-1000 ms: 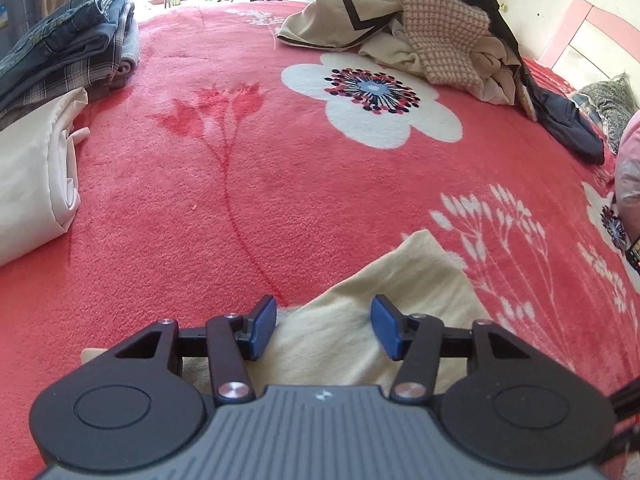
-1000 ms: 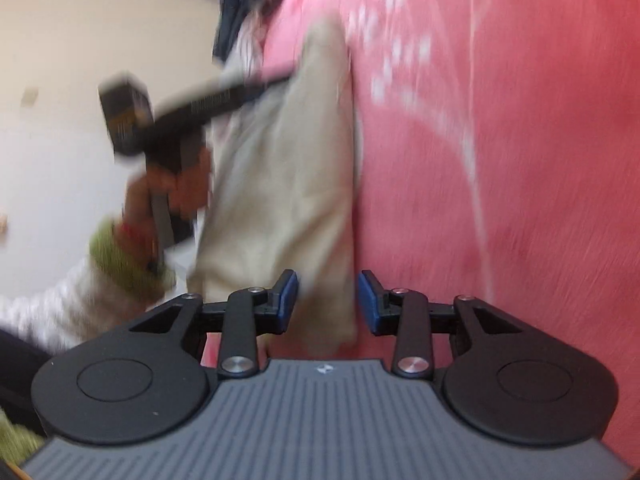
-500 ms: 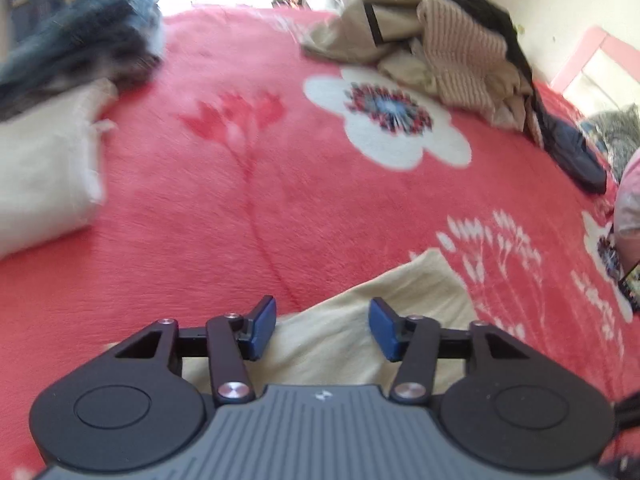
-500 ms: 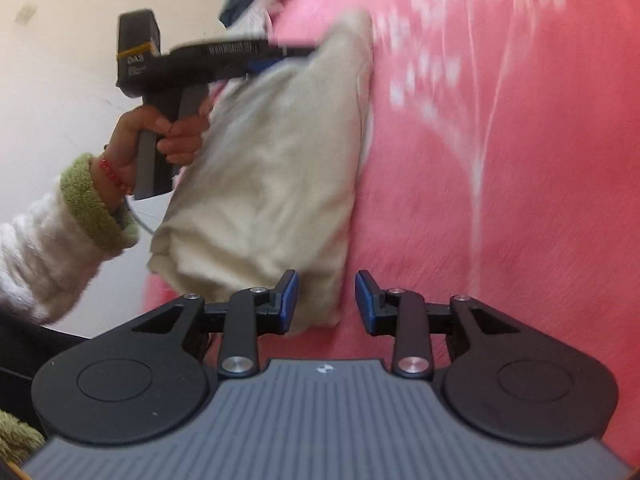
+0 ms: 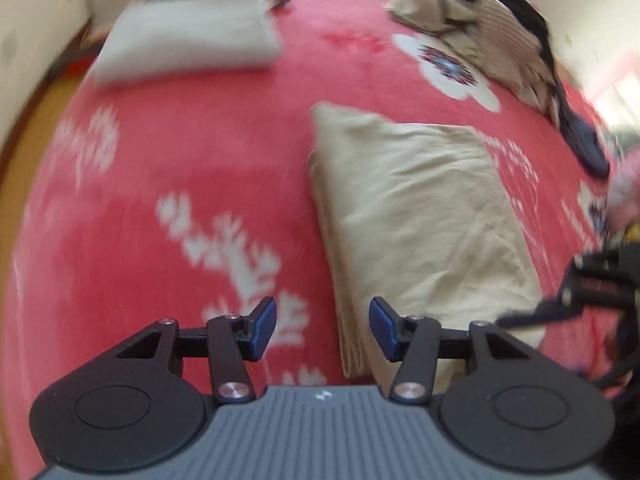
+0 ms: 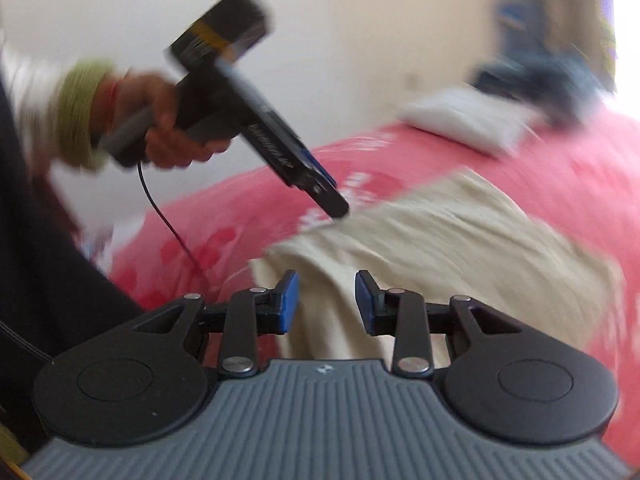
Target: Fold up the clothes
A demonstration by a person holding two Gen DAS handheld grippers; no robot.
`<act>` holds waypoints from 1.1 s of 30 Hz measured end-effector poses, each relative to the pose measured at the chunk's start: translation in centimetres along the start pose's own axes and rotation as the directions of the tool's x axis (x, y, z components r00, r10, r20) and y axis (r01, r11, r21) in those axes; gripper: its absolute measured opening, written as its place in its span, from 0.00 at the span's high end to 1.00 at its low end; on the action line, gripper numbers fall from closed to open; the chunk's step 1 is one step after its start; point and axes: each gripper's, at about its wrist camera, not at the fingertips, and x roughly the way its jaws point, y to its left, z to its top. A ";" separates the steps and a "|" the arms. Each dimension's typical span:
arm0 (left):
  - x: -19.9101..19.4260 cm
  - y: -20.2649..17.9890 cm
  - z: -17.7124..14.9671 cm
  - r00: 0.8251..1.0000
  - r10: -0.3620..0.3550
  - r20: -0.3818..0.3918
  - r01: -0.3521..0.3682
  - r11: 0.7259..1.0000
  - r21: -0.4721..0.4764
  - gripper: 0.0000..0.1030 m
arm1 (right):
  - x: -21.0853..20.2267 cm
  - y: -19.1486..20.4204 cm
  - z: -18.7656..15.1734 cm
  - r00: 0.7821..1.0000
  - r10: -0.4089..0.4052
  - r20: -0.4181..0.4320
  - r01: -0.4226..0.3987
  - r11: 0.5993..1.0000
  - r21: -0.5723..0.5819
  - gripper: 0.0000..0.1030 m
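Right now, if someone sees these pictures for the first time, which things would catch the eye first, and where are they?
First comes the bright red flowered blanket that covers the bed. On it, near the middle, lies a folded cream garment; the left gripper hovers open by its near corner. At the far right edge sits a heap of unfolded clothes, and a folded white piece lies far left.

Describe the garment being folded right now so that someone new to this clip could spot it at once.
Start from the red flowered blanket that covers the bed. In its middle, just ahead of both grippers, lies a folded cream cloth, flat and roughly rectangular. It is yellower than the white folded bundle at the far left edge, and neat, unlike the loose clothes heap at the far right.
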 end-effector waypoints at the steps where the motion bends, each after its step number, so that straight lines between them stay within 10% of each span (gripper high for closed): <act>1: 0.4 0.6 -0.1 1.000 -0.026 0.002 0.026 0.999 -0.037 0.51 | 0.9 0.8 0.6 1.000 0.001 -0.012 -0.002 0.998 -0.067 0.72; 23: 4.0 1.4 1.1 0.988 -0.152 -0.002 0.151 0.985 -0.078 0.59 | 6.7 7.4 1.1 0.954 -0.261 -0.148 0.131 0.808 -0.575 0.88; 33: 4.3 1.3 1.2 0.989 -0.148 0.030 0.150 0.984 -0.095 0.67 | 5.2 7.6 1.5 0.974 -0.198 -0.112 0.122 0.871 -0.475 1.00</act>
